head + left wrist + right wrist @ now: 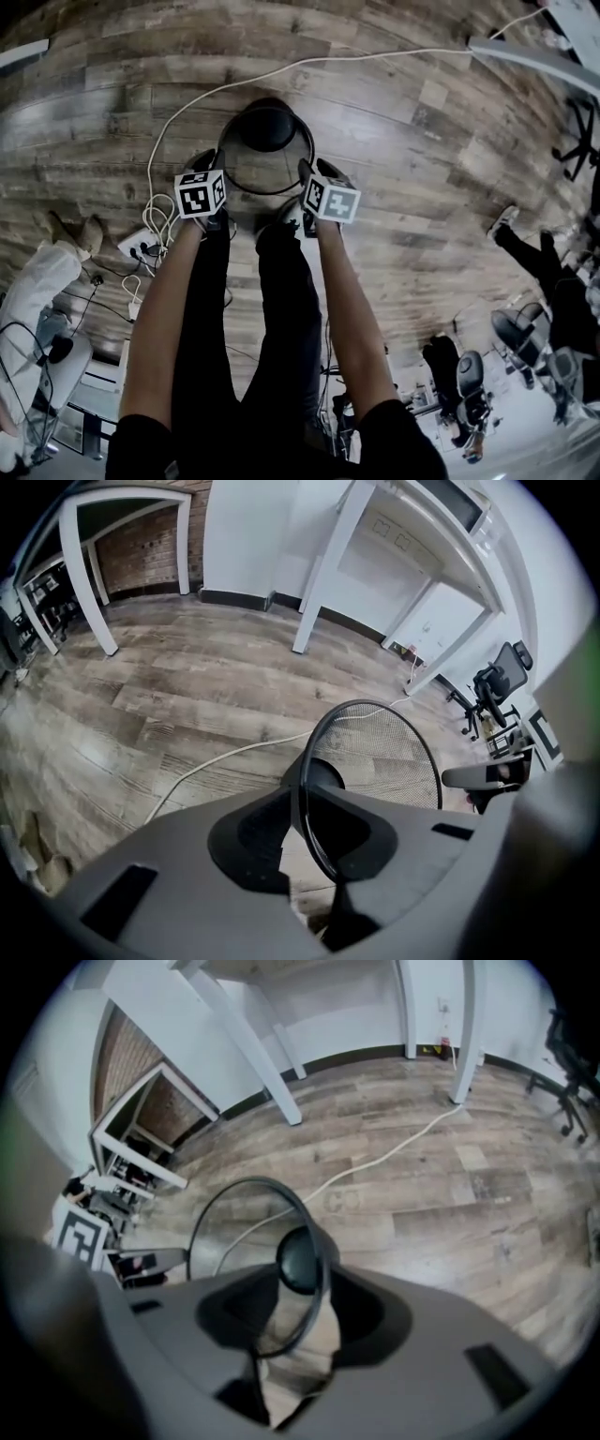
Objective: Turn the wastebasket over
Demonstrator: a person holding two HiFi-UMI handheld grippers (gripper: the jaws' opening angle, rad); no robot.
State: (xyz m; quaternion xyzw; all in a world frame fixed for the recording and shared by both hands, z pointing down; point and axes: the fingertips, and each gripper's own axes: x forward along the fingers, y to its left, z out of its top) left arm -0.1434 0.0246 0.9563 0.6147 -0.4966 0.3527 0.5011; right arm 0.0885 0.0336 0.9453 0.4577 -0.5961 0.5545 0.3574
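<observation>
A black wire-mesh wastebasket point(267, 127) stands on the wood floor with its open rim up and its solid dark base below. My left gripper point(208, 167) is at the rim's left side and my right gripper point(315, 172) at its right side. In the left gripper view the rim of the wastebasket point(394, 752) runs between the jaws of the left gripper point(295, 841), with floor showing between one pad and the wire. In the right gripper view the jaws of the right gripper point(300, 1321) stand wide apart around the wastebasket point(239, 1232) rim, not pressing on it.
A white cable point(309, 64) curves across the floor behind the basket to a power strip point(141, 246) at my left. White desk legs point(319, 574) stand further back. People and office chairs point(553, 309) are at the right, and a person in a white sleeve point(37, 281) at the left.
</observation>
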